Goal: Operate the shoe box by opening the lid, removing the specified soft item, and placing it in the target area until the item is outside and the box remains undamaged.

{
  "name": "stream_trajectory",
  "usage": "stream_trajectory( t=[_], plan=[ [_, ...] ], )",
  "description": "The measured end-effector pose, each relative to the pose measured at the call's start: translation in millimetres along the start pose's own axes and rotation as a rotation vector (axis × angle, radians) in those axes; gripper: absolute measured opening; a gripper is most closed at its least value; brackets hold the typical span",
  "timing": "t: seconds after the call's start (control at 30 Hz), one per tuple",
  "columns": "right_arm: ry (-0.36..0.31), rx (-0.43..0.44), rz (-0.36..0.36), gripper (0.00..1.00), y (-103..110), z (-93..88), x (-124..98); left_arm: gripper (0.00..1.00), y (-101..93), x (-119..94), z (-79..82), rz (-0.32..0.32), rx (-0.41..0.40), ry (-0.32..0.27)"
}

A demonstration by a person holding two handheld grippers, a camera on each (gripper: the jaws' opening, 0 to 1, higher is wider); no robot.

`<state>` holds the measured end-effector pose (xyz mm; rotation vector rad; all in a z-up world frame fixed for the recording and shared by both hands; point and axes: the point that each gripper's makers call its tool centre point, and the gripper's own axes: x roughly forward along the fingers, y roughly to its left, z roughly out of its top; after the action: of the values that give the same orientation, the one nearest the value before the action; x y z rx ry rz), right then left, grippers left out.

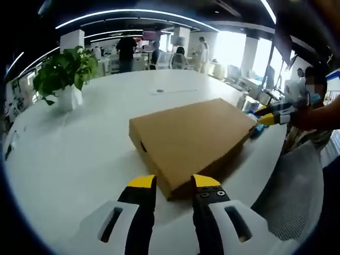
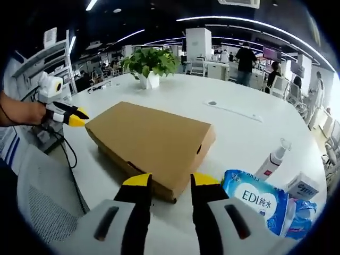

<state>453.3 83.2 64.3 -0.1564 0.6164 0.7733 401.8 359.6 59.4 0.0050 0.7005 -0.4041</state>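
Potted plant [image 2: 150, 65]: far part of the white table [image 2: 249, 133]. Shoe box [image 2: 151, 141]: plain brown cardboard, lid closed, near the table's near edge. Left gripper [image 1: 174, 181]: jaws spread, yellow tips straddling a box corner. Right gripper [image 2: 170, 179]: jaws spread, straddling the opposite corner. White bottle [image 2: 273, 158]: lying right of the box. Blue tissue pack [image 2: 259, 204]: reads "EDI" with Chinese characters, near right edge. Small white box [image 2: 302, 186]: lettering unreadable.

Open-plan office, brightly lit.
A white table [image 1: 79, 154] was lit by curved ceiling light strips [image 1: 133, 11]; bright windows [image 1: 234, 48] and white pillars [image 2: 197, 42] were seen behind.
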Motion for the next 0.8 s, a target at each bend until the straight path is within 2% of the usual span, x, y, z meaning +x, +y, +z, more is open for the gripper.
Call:
stream_trajectory(
  t=[0.07,0.1,0.13,0.17,0.2,0.27,0.3,0.37,0.6,0.8],
  plan=[
    [0.012,0.029,0.051,0.44,8,-6.5,4,0.32,-1.0,3,-7.2,-0.03,-0.046,0.028],
    [0.039,-0.011,0.067,0.41,12,-12.2,5,0.33,-0.9,5,-10.1,-0.034,-0.039,0.04],
    [0.066,-0.074,0.06,0.35,11,-16.4,6,0.33,-4.2,8,-12.6,-0.056,-0.003,0.053],
    [0.087,-0.101,0.065,0.3,13,-20.3,7,0.31,-5.6,9,-14.3,-0.065,0.026,0.065],
    [0.082,-0.102,0.047,0.27,12,-20.3,9,0.31,-7.5,11,-16.5,-0.073,0.041,0.081],
    [0.073,-0.076,0.046,0.26,12,-18.0,10,0.29,-14.2,14,-13.4,-0.096,0.069,0.076],
    [0.064,-0.054,0.042,0.24,10,-17.1,10,0.3,-15.9,16,-13.0,-0.095,0.075,0.084],
    [0.068,-0.065,0.027,0.22,8,-17.7,10,0.3,-13.3,19,-12.6,-0.081,0.106,0.092],
    [0.073,-0.069,-0.006,0.21,-1,-19.2,7,0.24,-13.7,26,-7.3,-0.098,0.127,0.102],
    [0.075,-0.052,-0.028,0.21,-15,-21.5,2,0.26,-22.7,37,-0.4,-0.117,0.132,0.105]
  ],
)
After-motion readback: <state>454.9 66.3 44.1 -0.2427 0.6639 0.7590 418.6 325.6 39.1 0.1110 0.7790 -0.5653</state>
